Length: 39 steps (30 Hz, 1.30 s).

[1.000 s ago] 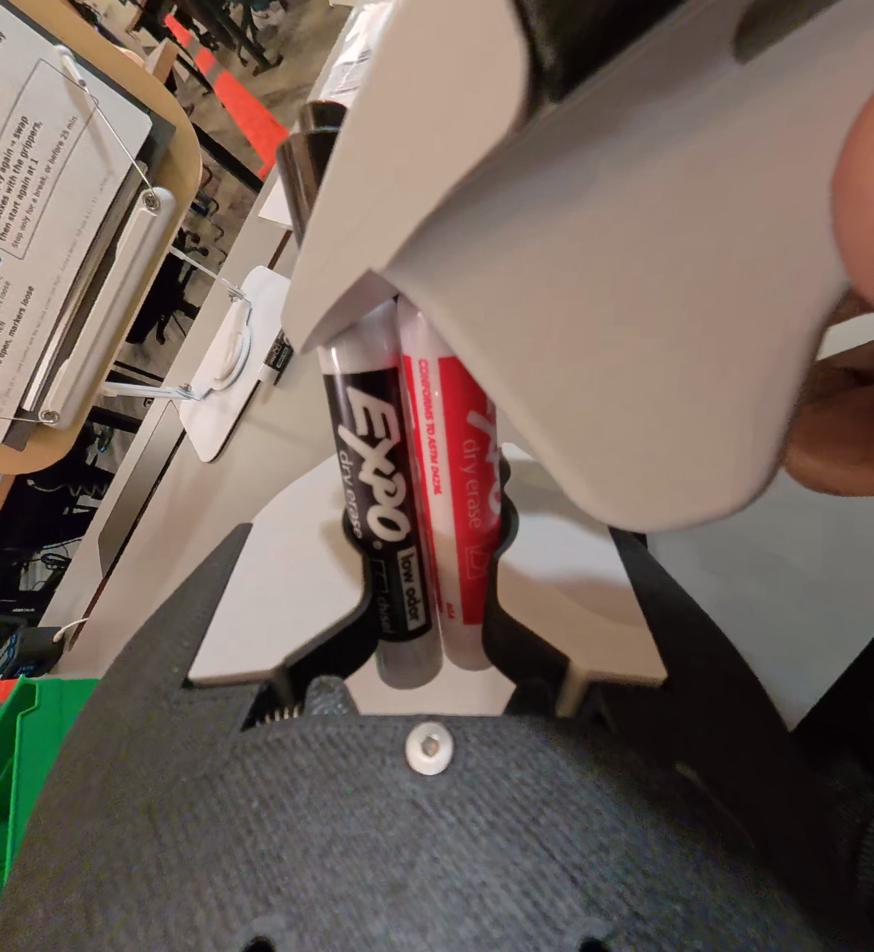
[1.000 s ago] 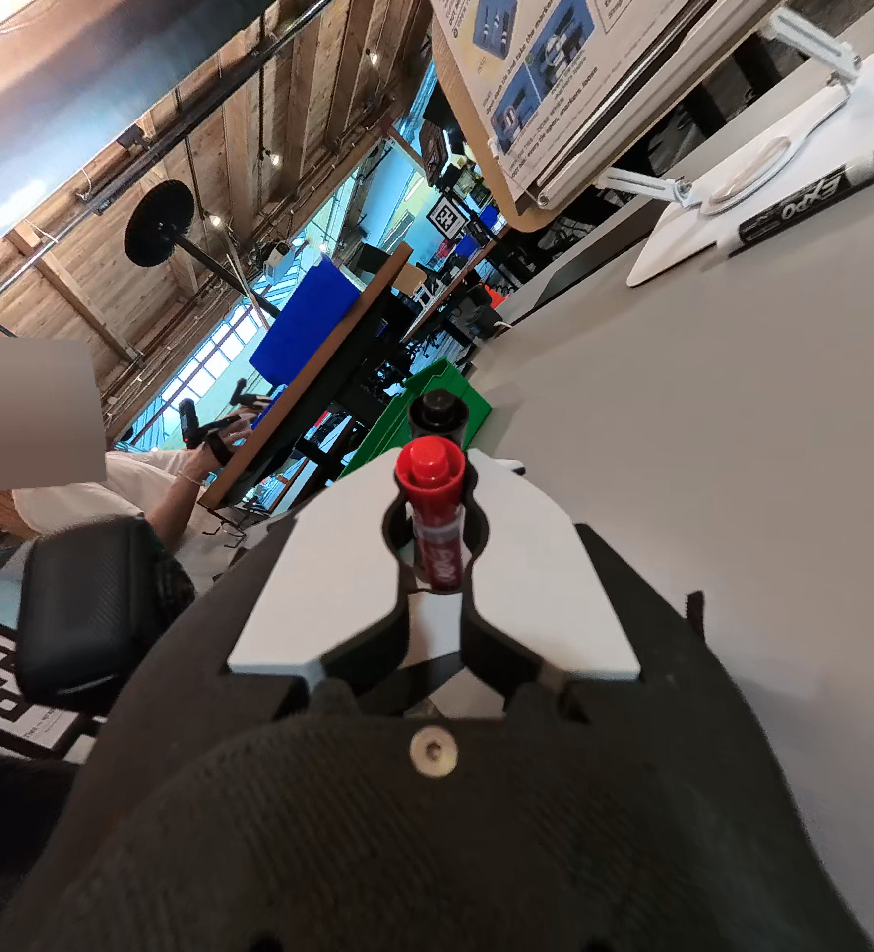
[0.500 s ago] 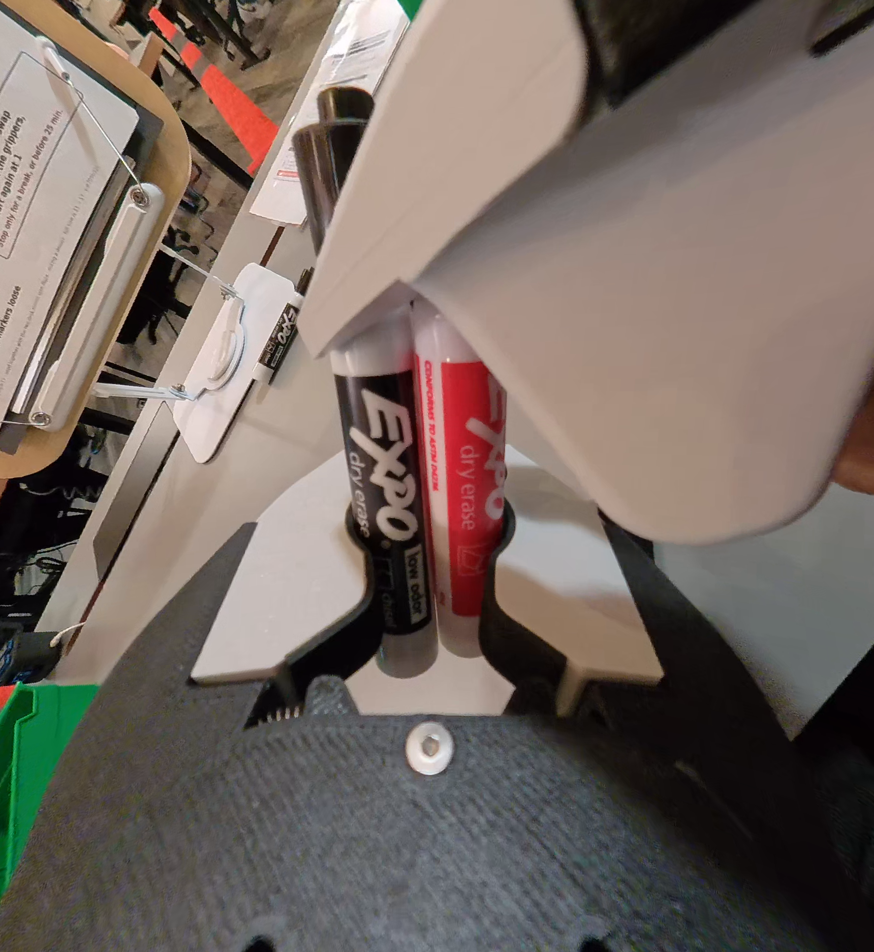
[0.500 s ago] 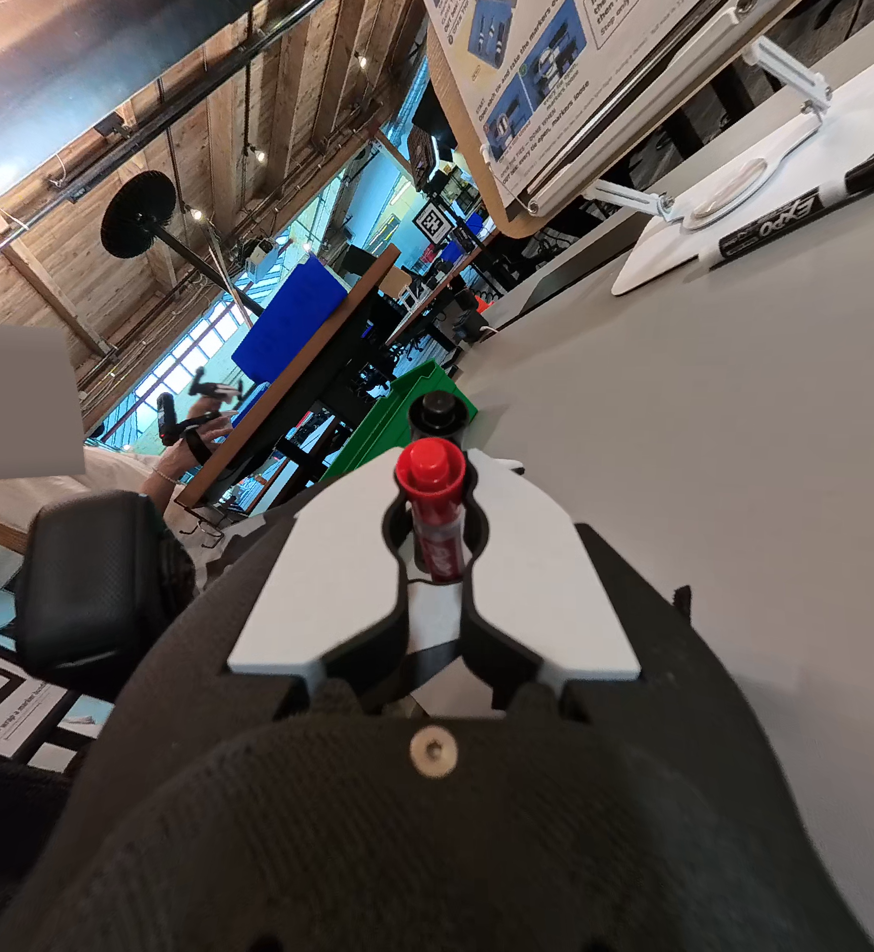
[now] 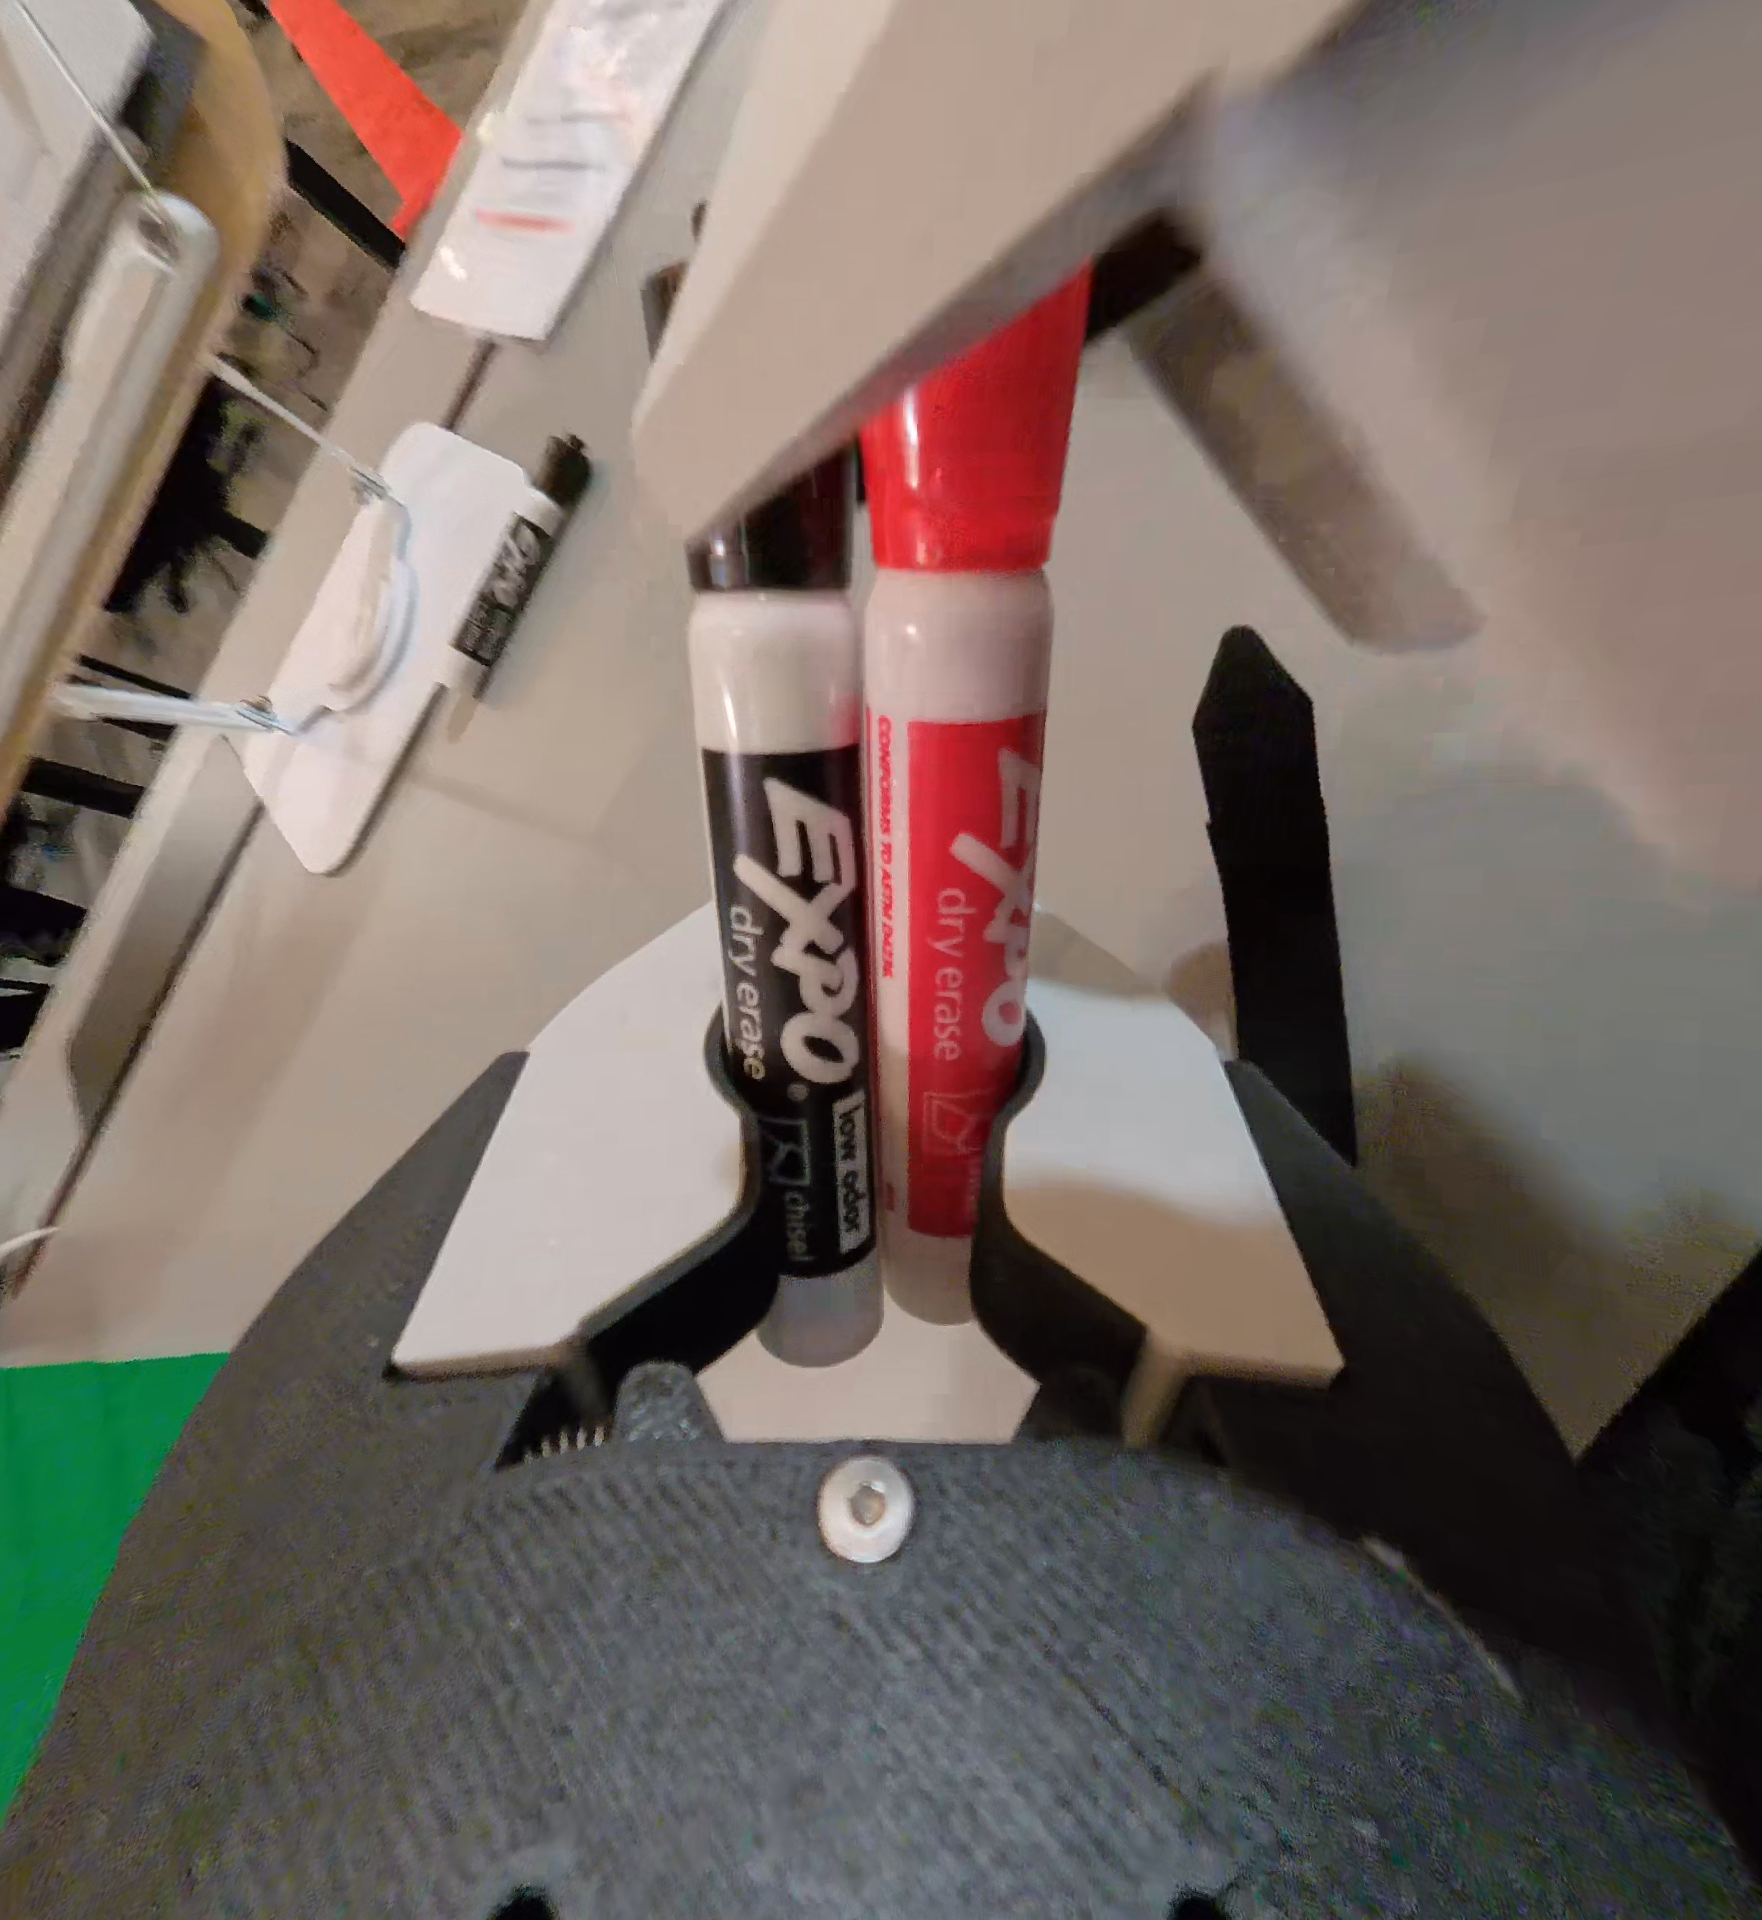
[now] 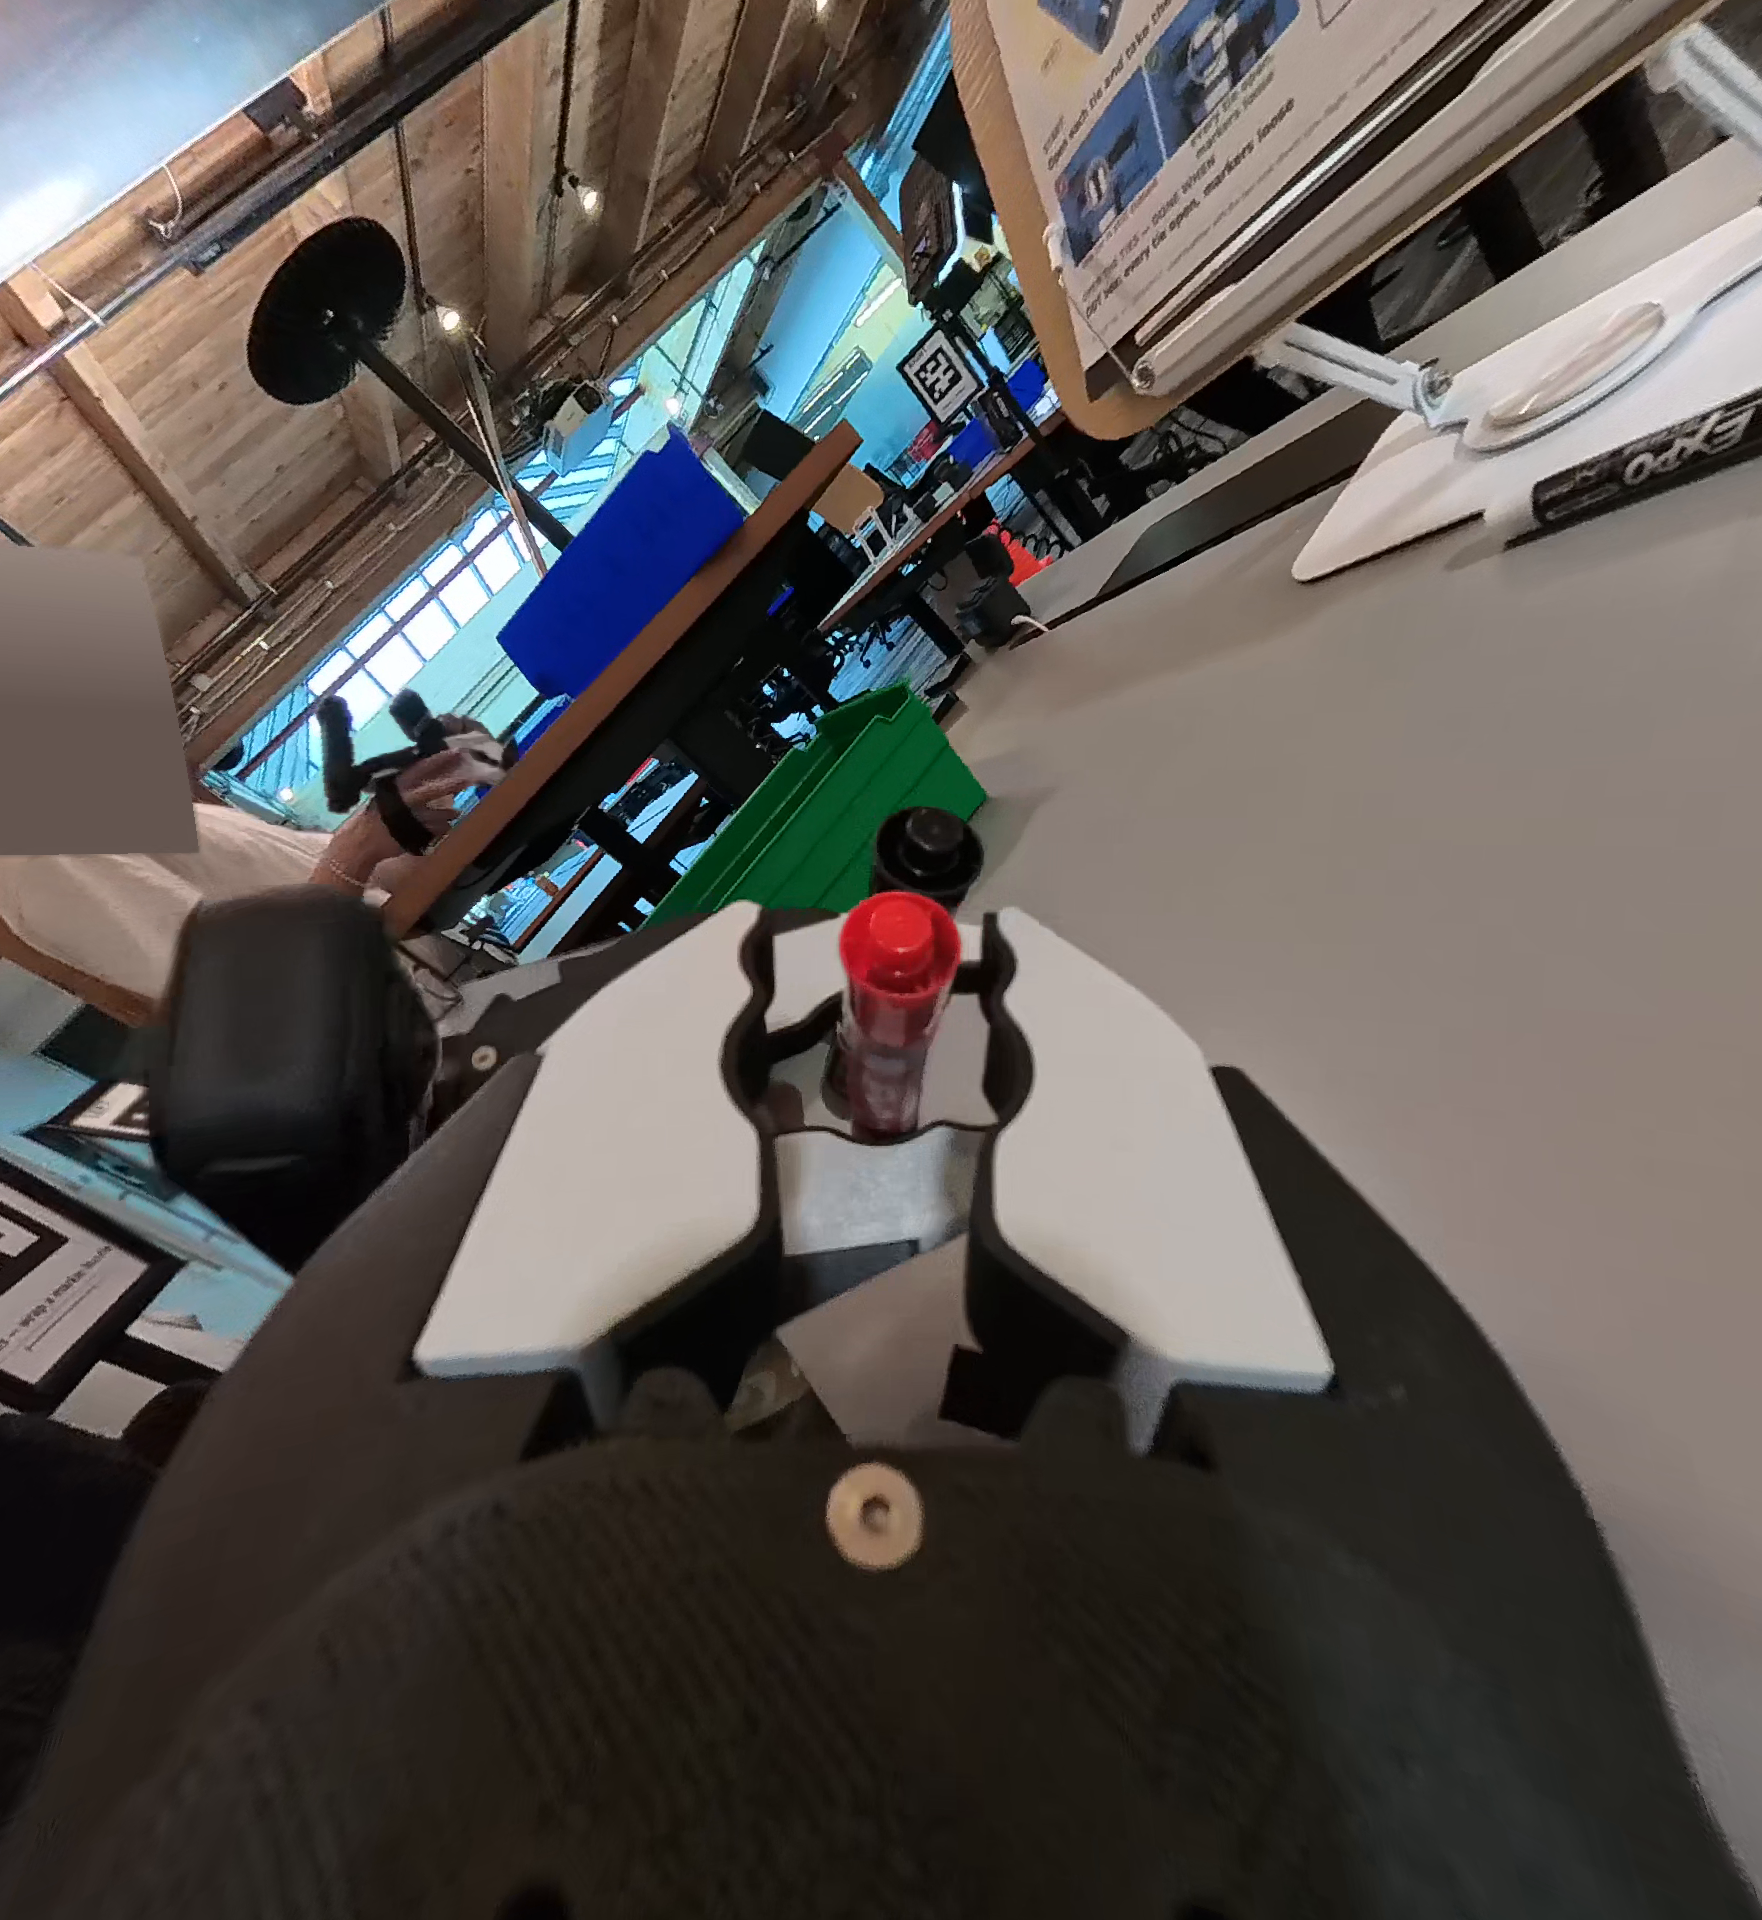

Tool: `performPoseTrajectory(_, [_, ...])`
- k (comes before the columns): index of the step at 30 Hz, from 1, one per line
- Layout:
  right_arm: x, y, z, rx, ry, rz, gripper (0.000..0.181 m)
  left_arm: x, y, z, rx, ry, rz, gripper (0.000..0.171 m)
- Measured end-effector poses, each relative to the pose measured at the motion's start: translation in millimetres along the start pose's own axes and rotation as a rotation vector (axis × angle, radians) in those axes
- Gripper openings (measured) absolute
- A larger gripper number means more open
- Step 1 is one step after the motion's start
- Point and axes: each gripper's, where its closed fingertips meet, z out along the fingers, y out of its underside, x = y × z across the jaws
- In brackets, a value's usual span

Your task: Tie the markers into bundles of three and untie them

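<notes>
My left gripper (image 5: pixel 872 1039) is shut on a black marker (image 5: pixel 789 935) and a red marker (image 5: pixel 960 883), held side by side with their caps pointing away. My right gripper (image 5: pixel 1116 208) sits over the cap ends and hides the black cap. In the right wrist view my right gripper (image 6: pixel 877 987) is open. Its jaws stand apart on either side of the red marker's cap (image 6: pixel 898 935) without touching it. The black marker's cap (image 6: pixel 924 842) shows just beyond. A black strap (image 5: pixel 1261 831) stands beside the left gripper's right finger. A third, black marker (image 5: pixel 513 571) lies on the table.
A document stand with a white base (image 5: pixel 368 644) is on the grey table (image 6: pixel 1376 831), with the loose marker (image 6: pixel 1666 457) against it. A green bin (image 6: pixel 835 821) sits at the table's edge. A black case (image 6: pixel 274 1039) and a person at another desk (image 6: pixel 129 904) are to the left. About 8 centimeters separates my left fingertips from my right.
My right gripper has opened and let go of the red marker's cap. It has drawn back along the markers, so more of the caps shows. The left gripper keeps its hold.
</notes>
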Motion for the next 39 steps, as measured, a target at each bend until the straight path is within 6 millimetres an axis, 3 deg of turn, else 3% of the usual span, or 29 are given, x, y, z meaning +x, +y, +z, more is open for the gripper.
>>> performPoseTrajectory(10, [24, -1, 1, -0.093, -0.030, -0.002, 0.045, 12, 27, 5, -0.093, 0.260, -0.147, 0.043])
performPoseTrajectory(18, [13, 7, 5, -0.098, -0.146, 0.077, 0.055, 32, 13, 0, -0.047, 0.357, -0.192, 0.043])
performPoseTrajectory(22, [11, 8, 4, -0.089, -0.174, 0.139, 0.033, 43, 3, -5, -0.016, 0.432, -0.260, 0.043])
performPoseTrajectory(26, [14, 9, 4, -0.090, -0.175, 0.190, 0.031, 45, 4, -6, -0.017, 0.453, -0.281, 0.043])
performPoseTrajectory(28, [15, 9, 4, -0.088, -0.166, 0.193, 0.019, 47, 2, -7, -0.009, 0.478, -0.305, 0.043])
performPoseTrajectory(39, [11, 12, 4, -0.107, -0.171, 0.167, 0.030, 47, 2, -7, -0.007, 0.489, -0.325, 0.042])
